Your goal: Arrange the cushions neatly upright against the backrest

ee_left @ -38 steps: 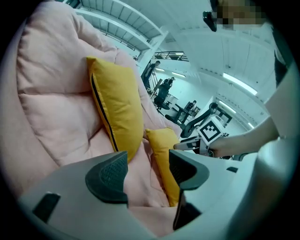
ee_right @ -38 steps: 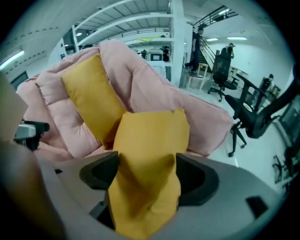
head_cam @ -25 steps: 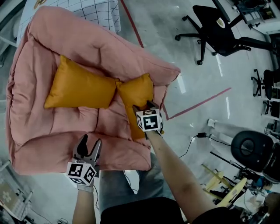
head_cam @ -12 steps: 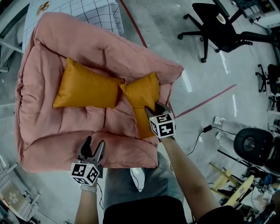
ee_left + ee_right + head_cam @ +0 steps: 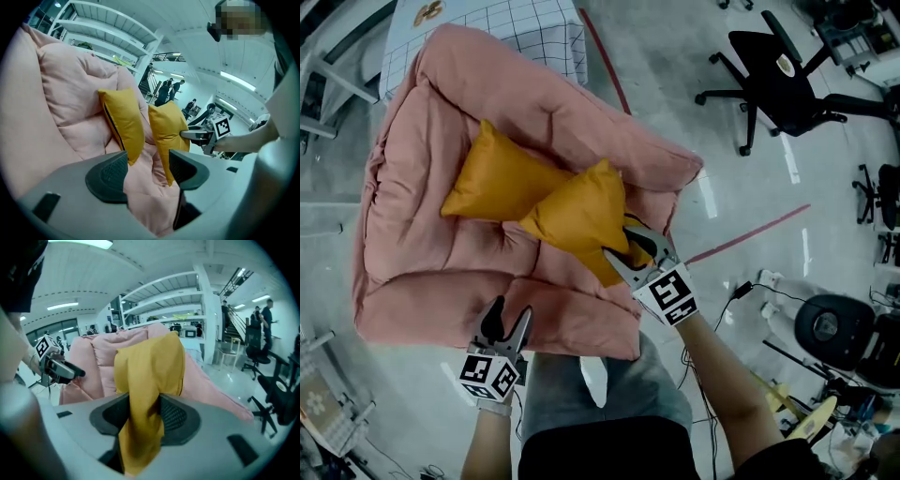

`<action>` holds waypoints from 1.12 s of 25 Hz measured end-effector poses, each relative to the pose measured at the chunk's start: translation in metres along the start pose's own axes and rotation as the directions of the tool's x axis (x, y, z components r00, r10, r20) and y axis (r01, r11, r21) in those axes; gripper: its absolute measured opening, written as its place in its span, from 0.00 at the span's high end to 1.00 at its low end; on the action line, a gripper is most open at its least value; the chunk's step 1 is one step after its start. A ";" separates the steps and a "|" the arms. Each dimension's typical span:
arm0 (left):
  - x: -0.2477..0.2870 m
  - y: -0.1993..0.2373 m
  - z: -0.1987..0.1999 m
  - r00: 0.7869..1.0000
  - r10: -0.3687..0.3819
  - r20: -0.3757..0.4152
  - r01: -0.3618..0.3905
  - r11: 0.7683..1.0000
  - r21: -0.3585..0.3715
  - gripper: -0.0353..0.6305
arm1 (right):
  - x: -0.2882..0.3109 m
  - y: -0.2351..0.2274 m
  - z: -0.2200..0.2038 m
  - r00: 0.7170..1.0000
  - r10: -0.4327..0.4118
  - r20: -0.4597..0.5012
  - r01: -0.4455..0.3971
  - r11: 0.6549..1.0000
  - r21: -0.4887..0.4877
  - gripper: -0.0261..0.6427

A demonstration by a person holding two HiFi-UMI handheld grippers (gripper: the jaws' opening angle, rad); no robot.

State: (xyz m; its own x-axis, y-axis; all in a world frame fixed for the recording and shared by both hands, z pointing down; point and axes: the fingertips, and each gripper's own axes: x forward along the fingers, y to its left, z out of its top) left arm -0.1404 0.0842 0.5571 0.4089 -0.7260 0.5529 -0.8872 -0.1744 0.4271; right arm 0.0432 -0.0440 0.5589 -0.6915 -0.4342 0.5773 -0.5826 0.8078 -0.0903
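A pink padded sofa point(image 5: 422, 122) holds two orange cushions. The left cushion point(image 5: 492, 178) lies against the backrest. The right cushion point(image 5: 577, 216) hangs lifted off the seat, and my right gripper point(image 5: 630, 248) is shut on its near corner. Its jaws have just been closing, and the orange fabric point(image 5: 150, 376) is bunched between the pads. My left gripper point(image 5: 506, 323) is open and holds nothing, over the sofa's front bolster. In the left gripper view both cushions point(image 5: 123, 122) point(image 5: 168, 126) stand ahead of my left gripper point(image 5: 147, 171), with the right gripper point(image 5: 197, 135) at the farther cushion's edge.
A white checkered cloth point(image 5: 487, 23) lies behind the sofa. A black office chair point(image 5: 778, 80) stands at the upper right, and red floor tape point(image 5: 750, 225) runs beside the sofa. A round black base point(image 5: 830, 323) and cables lie at the right.
The right gripper has closed on the right cushion's corner and risen, lifting it off the seat and swinging it toward the left cushion. The left gripper has risen a little.
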 end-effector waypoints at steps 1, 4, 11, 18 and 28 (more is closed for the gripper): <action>-0.003 -0.002 0.001 1.000 0.007 0.008 -0.007 1.000 -0.004 0.53 | 0.004 0.010 0.008 0.999 0.036 0.010 -0.036 0.999 -0.036 0.67; -0.014 -0.005 0.005 0.999 0.029 0.026 -0.029 0.999 -0.015 0.53 | 0.020 0.043 0.026 0.989 0.148 0.025 -0.143 0.980 -0.135 0.67; -0.038 0.005 -0.002 0.994 0.083 0.072 -0.078 0.994 -0.070 0.53 | 0.065 0.122 0.041 0.931 0.364 0.015 -0.343 0.891 -0.297 0.67; -0.044 0.021 -0.004 0.990 0.112 0.083 -0.103 0.989 -0.107 0.53 | 0.122 0.154 0.047 0.903 0.430 -0.011 -0.409 0.850 -0.332 0.67; -0.042 0.041 0.003 0.993 0.091 0.074 -0.080 0.988 -0.132 0.53 | 0.170 0.169 0.042 0.887 0.462 -0.003 -0.434 0.832 -0.345 0.66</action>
State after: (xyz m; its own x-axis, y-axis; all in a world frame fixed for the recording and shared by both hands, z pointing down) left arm -0.1948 0.1055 0.5493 0.3098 -0.7860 0.5350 -0.8814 -0.0263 0.4716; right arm -0.1905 0.0017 0.6082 -0.8814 -0.0108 0.4723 -0.0367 0.9983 -0.0457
